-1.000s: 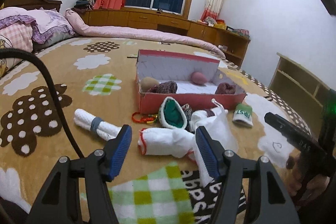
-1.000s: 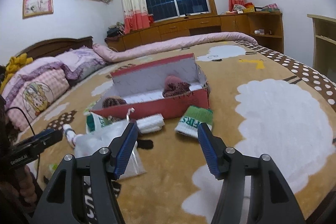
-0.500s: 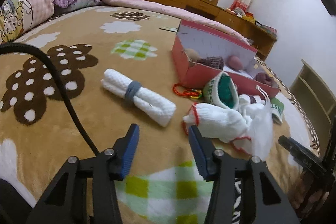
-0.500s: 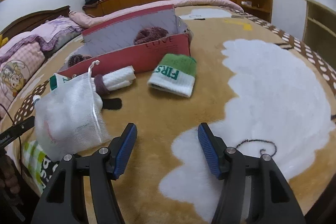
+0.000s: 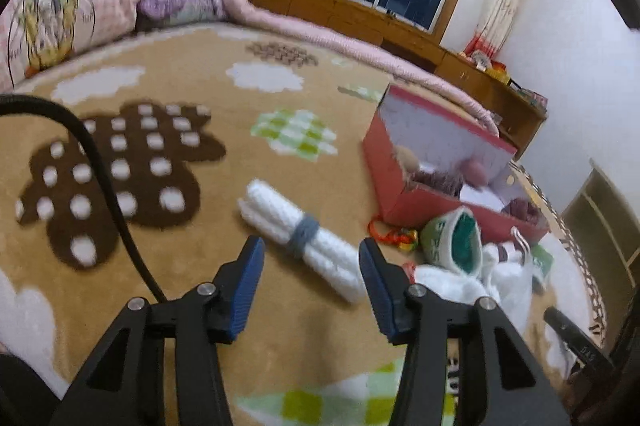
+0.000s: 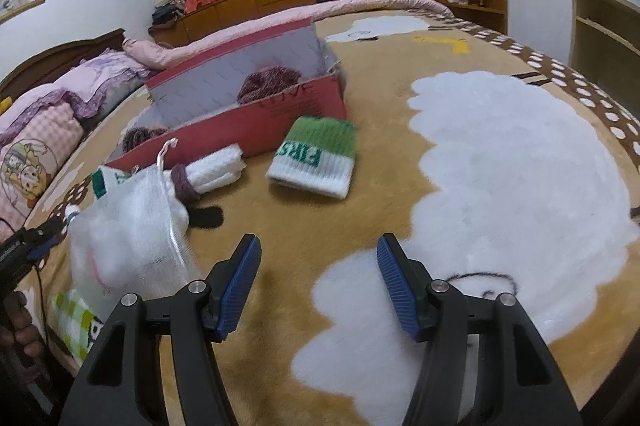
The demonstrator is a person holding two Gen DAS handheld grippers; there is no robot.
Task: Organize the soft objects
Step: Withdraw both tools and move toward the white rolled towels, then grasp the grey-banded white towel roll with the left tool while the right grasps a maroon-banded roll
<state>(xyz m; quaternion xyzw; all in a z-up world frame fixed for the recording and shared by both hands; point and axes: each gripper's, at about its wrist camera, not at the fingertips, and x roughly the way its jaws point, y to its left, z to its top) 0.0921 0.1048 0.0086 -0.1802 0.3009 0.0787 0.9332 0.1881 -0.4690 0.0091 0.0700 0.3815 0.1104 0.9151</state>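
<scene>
The sorting looks partly done, judging by what already sits inside the red cardboard box (image 5: 436, 202) at the right centre of the left wrist view: a tan ball (image 5: 408, 159), a pink ball (image 5: 476, 171) and some dark maroon knitted pieces (image 6: 267, 83) lie in it. More is left outside on the patterned blanket (image 5: 208, 94). In the lower middle of the left wrist view a rolled white towel with a grey band (image 5: 300, 233) lies just ahead of the left gripper (image 5: 311, 284), whose blue pads stand wide apart and hold nothing; it appears the likeliest next pick. To its right, near the box, are a green-lined knitted cap (image 5: 456, 241), a white cloth (image 5: 444, 286) and a small red and yellow trinket (image 5: 394, 235). In the right wrist view, a green and white knitted cuff (image 6: 314, 155) lies at centre just in front of the box, a second white roll with a maroon end (image 6: 212, 172) to its left, and a white mesh drawstring bag (image 6: 128, 238) at lower left. The right gripper (image 6: 318, 282) is also wide and empty, over bare blanket, well apart from those things.
</scene>
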